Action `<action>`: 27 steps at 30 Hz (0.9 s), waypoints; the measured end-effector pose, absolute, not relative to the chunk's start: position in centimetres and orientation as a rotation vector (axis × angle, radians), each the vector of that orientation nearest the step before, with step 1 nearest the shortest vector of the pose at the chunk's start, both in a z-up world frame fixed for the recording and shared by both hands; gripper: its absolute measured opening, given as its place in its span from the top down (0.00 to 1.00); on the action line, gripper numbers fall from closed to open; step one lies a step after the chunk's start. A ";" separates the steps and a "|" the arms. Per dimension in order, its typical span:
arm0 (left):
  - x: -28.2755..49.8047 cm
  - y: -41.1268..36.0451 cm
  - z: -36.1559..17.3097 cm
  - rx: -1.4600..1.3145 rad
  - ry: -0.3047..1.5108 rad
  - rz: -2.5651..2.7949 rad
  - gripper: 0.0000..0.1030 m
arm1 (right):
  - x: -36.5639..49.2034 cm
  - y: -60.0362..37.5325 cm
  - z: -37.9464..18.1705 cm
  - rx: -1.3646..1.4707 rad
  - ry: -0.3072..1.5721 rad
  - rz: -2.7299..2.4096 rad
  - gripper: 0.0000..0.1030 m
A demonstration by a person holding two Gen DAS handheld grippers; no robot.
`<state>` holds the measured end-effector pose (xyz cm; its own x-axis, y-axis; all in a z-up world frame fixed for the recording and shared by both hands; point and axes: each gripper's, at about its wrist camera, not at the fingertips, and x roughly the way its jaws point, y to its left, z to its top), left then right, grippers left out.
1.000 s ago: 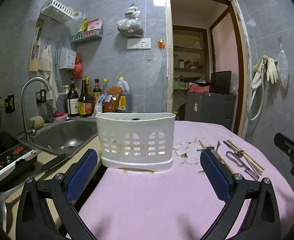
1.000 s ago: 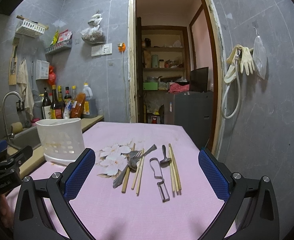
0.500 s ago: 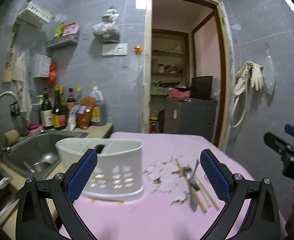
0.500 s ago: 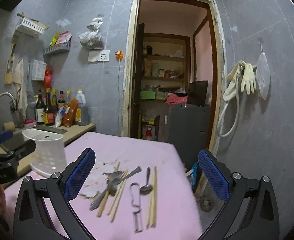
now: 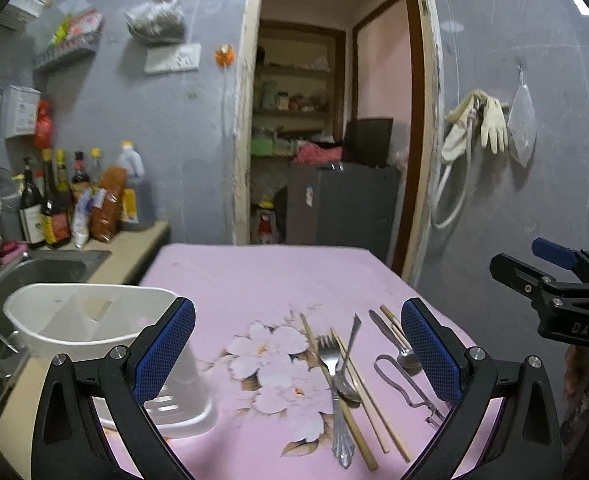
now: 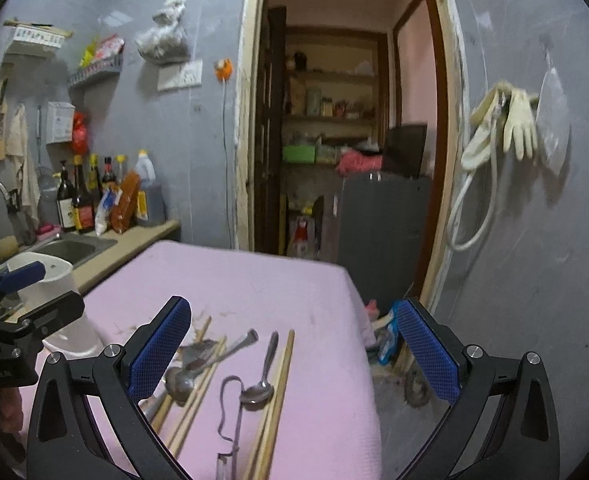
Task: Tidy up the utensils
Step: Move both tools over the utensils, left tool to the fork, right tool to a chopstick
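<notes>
Sorting has not really begun, as far as we can judge. The white utensil holder (image 5: pixel 94 320) stands at the left edge of the pink table (image 5: pixel 254 276), beside the sink (image 5: pixel 46 270), and the part of its inside that we can see looks empty, though we cannot see all the way down. All the utensils lie loose on the cloth, well apart from the holder: a fork (image 5: pixel 336 384) lying across a spoon (image 5: pixel 346 386), several wooden chopsticks (image 5: pixel 358 384) among them, and to the right a peeler (image 5: pixel 402 380), a small spoon (image 5: pixel 408 356) and another pair of chopsticks (image 6: pixel 278 392). Our left gripper (image 5: pixel 298 354) is spread wide above the fork group and carries nothing. Our right gripper (image 6: pixel 294 350) is also spread and empty, above the right end of the row. So nothing is done yet, and we think every piece is left to pick up and put into the holder.
</notes>
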<state>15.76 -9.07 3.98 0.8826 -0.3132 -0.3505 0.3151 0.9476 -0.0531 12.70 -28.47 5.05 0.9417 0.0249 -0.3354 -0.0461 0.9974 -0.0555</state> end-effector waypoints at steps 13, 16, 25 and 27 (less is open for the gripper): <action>21.5 -10.9 -0.6 0.043 0.586 -0.374 0.29 | 18.2 -30.9 0.3 -0.032 0.601 0.070 0.47; 22.7 -11.2 -1.8 0.045 0.658 -0.390 0.43 | 19.2 -31.1 -0.7 -0.039 0.660 0.083 0.56; 24.5 -11.2 -4.1 0.040 0.790 -0.416 0.56 | 20.7 -31.4 -2.8 -0.024 0.772 0.143 0.71; 24.9 -11.5 -4.5 0.042 0.811 -0.430 0.58 | 20.9 -31.2 -3.1 -0.026 0.788 0.155 0.74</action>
